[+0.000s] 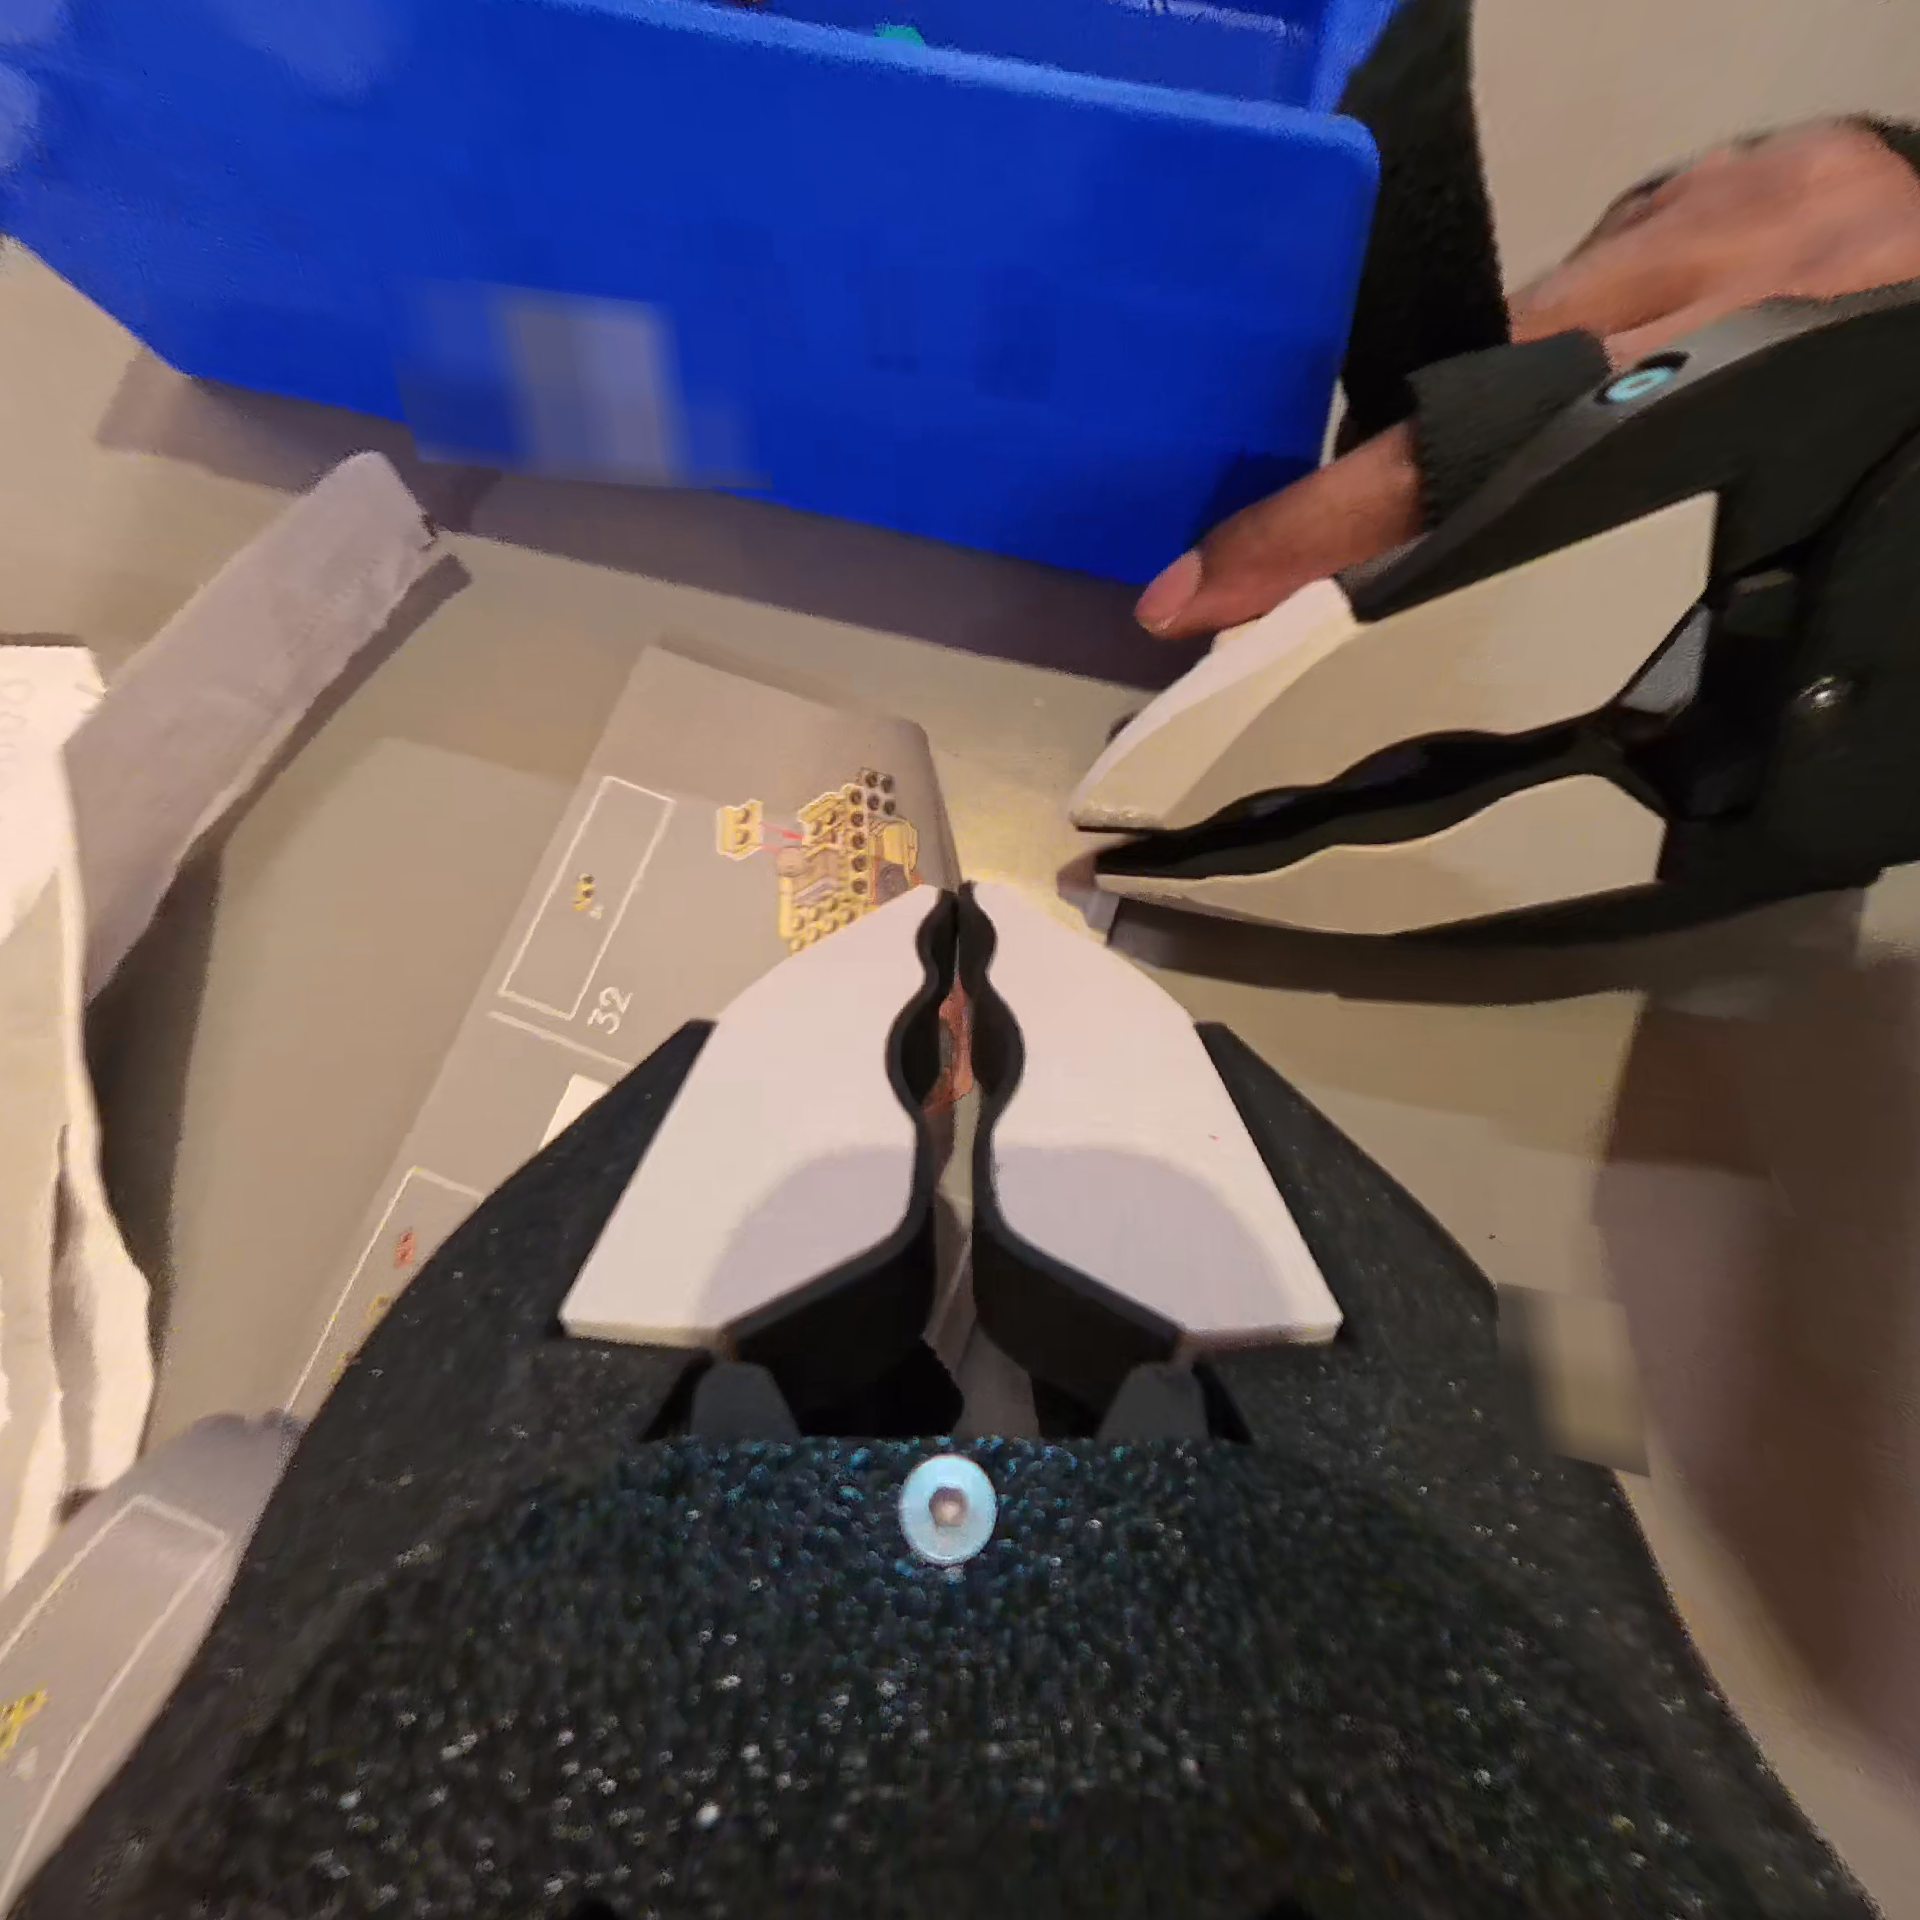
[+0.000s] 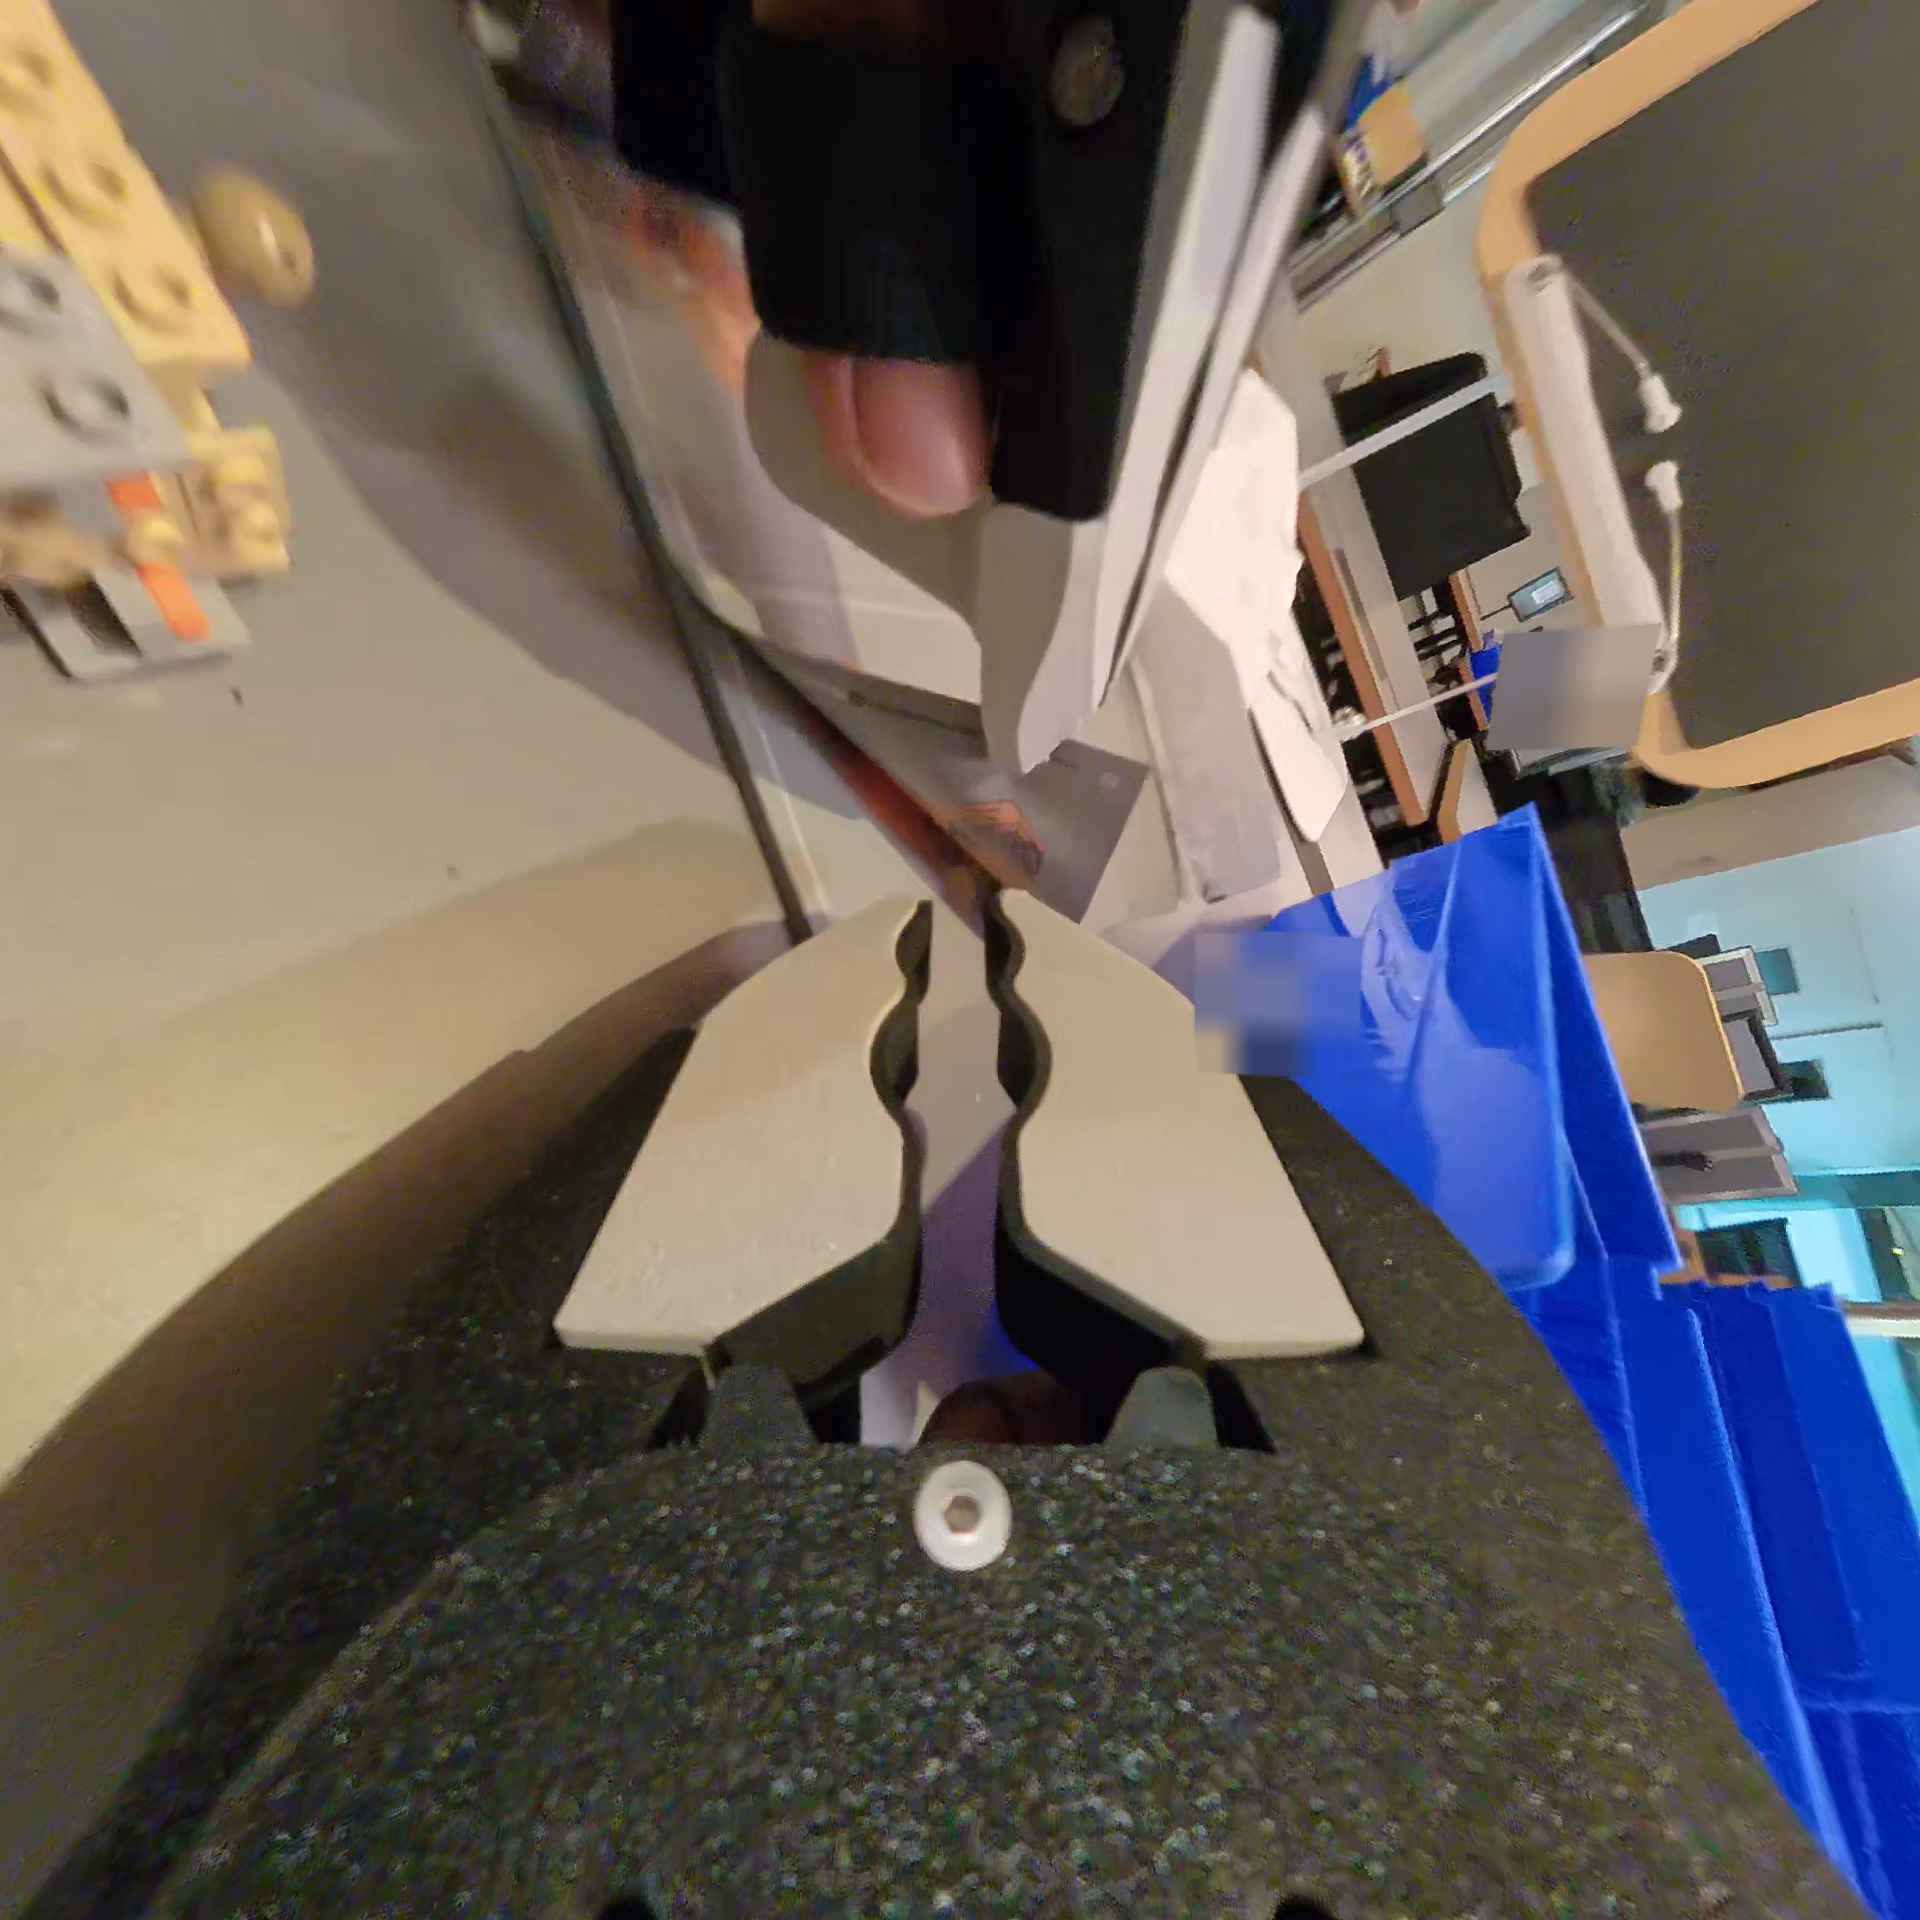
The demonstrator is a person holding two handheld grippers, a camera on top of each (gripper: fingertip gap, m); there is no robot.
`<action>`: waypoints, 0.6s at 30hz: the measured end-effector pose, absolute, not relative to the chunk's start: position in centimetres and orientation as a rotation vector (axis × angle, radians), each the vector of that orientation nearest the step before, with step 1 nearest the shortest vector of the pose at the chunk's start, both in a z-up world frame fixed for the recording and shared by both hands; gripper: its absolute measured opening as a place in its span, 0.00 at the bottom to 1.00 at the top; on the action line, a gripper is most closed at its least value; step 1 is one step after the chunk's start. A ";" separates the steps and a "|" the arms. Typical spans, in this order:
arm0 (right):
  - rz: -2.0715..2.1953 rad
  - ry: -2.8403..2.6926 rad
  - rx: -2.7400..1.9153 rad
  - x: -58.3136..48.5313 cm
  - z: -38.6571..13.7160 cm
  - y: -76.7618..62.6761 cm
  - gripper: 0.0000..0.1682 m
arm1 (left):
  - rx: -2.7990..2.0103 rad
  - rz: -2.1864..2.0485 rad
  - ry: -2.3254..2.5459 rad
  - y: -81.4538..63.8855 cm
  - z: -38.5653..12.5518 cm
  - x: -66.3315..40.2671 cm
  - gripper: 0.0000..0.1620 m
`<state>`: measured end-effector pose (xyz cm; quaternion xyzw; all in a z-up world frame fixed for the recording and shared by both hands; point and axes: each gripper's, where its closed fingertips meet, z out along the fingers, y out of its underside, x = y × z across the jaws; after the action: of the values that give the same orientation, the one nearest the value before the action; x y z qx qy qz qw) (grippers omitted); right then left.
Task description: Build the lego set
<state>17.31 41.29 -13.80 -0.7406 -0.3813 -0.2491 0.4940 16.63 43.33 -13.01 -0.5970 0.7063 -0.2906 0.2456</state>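
The grey lego instruction booklet (image 1: 582, 935) lies open on the table, and its right page edge curls up. My left gripper (image 1: 958, 902) is shut, and that lifted page edge runs in between its tips. My right gripper (image 1: 1086, 847) lies on its side just right of the left one, tips almost touching the same page edge. In the right wrist view its jaws (image 2: 961, 914) stand a narrow gap apart, with a page edge leading into the gap. The left gripper (image 2: 1023, 738) shows above it there. The printed page (image 2: 364, 520) fills the left. No loose bricks show.
A large blue bin (image 1: 831, 260) stands close behind the booklet and also shows in the right wrist view (image 2: 1507, 1039). A white crumpled bag (image 1: 42, 935) and a grey flap (image 1: 239, 665) lie at the left. A person's hand (image 1: 1299, 551) holds the right gripper. Less than 4 cm separates the two grippers' tips.
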 end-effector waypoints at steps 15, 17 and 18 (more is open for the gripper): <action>-0.032 -0.623 -1.894 10.2 -10.0 45.9 0.12 | -1.663 -0.804 1.254 51.9 -6.1 7.9 0.00; -0.007 -0.612 -1.924 9.8 -10.1 47.0 0.12 | -1.671 -0.835 1.163 52.7 -5.7 6.3 0.00; 0.005 -0.607 -1.942 9.6 -10.1 47.6 0.13 | -1.678 -0.854 1.120 53.1 -5.6 5.5 0.00</action>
<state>9.63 47.60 -10.13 -0.8120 -0.2536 0.0021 0.5256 5.46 53.08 -5.57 -0.6811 0.4544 -0.3464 0.4578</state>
